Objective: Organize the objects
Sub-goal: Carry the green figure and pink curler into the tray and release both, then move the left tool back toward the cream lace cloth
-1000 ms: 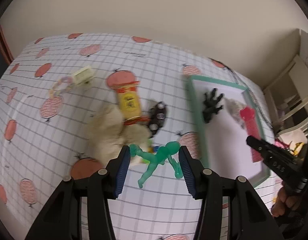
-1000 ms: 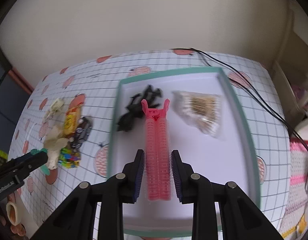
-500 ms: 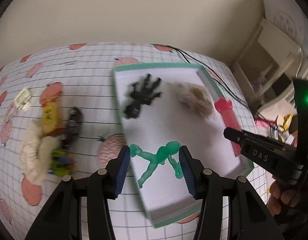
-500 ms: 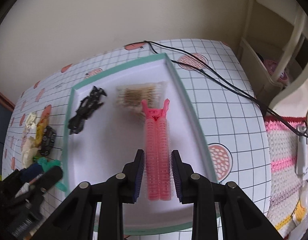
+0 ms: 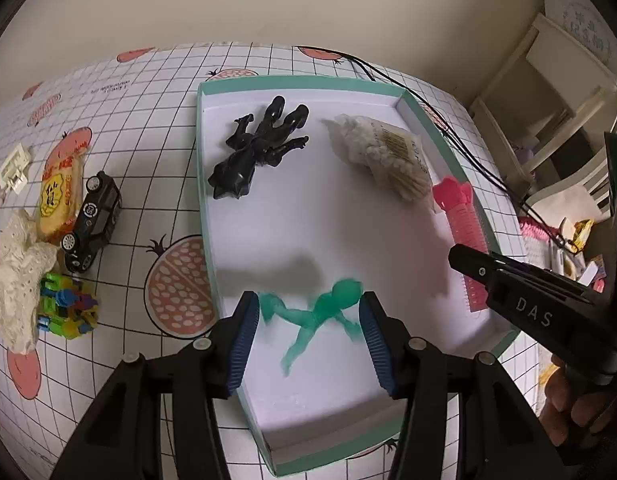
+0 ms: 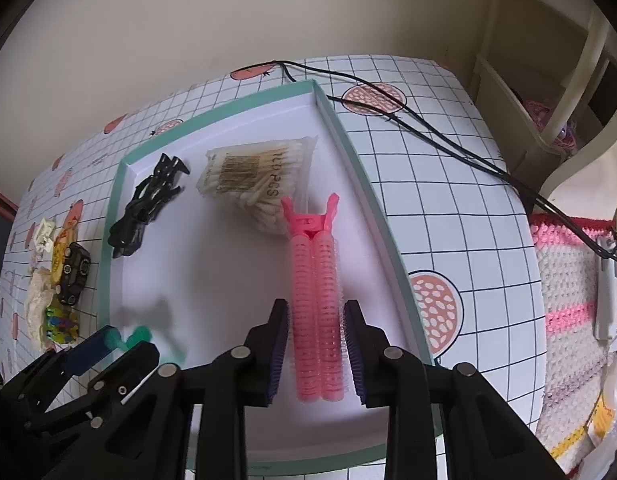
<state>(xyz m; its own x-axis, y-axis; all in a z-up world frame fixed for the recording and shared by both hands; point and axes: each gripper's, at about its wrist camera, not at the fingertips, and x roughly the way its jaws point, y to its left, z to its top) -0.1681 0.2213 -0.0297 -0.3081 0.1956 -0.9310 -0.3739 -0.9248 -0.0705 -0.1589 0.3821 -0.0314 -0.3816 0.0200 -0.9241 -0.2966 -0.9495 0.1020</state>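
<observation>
Left wrist view: left gripper (image 5: 306, 320) hovering above the near part of a teal-edged tray (image 5: 202, 184), blue pads closed onto a green toy figure (image 5: 312, 314), one pad against each side of it, figure blurred and casting a shadow on the white tray floor. Farther back in the tray, a black toy figure (image 5: 258, 146) lying flat near the left wall, and a bag of cotton swabs (image 5: 382, 156) toward the right wall. On the right, right gripper (image 5: 468, 264) reaching in over the tray's right edge, carrying a pink hair roller clip (image 5: 460, 216). Left of the tray on the checked tabletop (image 5: 148, 128): a black toy car (image 5: 90, 222), a yellow snack packet (image 5: 58, 196) just beside it, a cream lace cloth (image 5: 16, 276), a heap of bright plastic pieces (image 5: 66, 310) and a small white block (image 5: 14, 164). Black cable (image 5: 448, 132) running along the tabletop past the tray's far right side.

Right wrist view: right gripper (image 6: 316, 350) clamped narrow on the pink hair roller clip (image 6: 316, 300), the clip pointing forward over the right half of the tray (image 6: 364, 184), its forked end near the bag of cotton swabs (image 6: 256, 184). Black toy figure (image 6: 146, 208) by the tray's far left corner. At lower left, left gripper (image 6: 126, 344) with the green toy figure (image 6: 138, 336) between its pads, above the tray's left side. Toy car (image 6: 72, 276) and cloth (image 6: 38, 304) outside the left wall. Striped knitted fabric (image 6: 568, 300) beyond the tabletop's right edge.
</observation>
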